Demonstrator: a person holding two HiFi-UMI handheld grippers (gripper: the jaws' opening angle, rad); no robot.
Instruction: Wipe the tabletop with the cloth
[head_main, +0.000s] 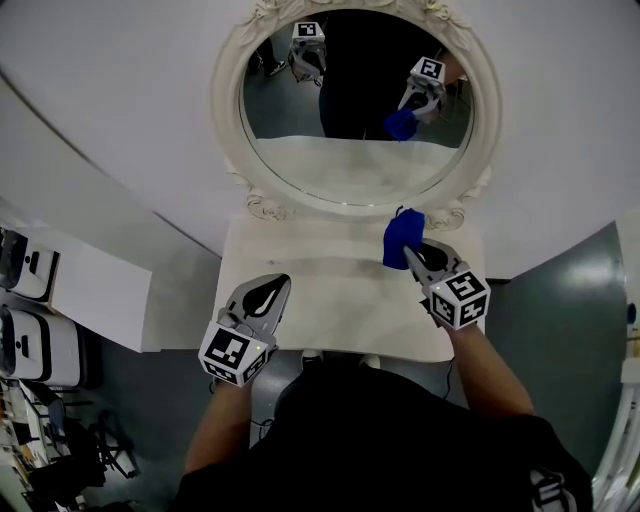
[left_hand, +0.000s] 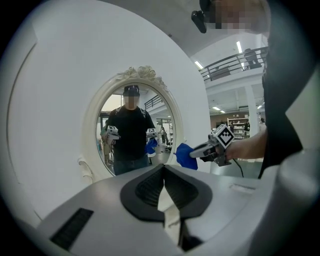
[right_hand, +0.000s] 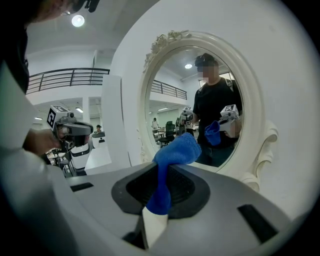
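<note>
A blue cloth (head_main: 402, 240) is pinched in my right gripper (head_main: 420, 252), whose jaws are shut on it above the right back part of the white tabletop (head_main: 340, 300). The right gripper view has the cloth (right_hand: 172, 160) bunched out past the jaws. In the left gripper view the cloth (left_hand: 186, 156) hangs at the tip of the right gripper (left_hand: 200, 152). My left gripper (head_main: 268, 294) hovers over the tabletop's left front, jaws shut with nothing between them.
An oval mirror (head_main: 358, 100) in an ornate white frame (head_main: 262, 205) stands at the back of the tabletop against a white wall. White cabinets (head_main: 30, 300) stand at the far left. Grey floor (head_main: 560, 300) lies right of the table.
</note>
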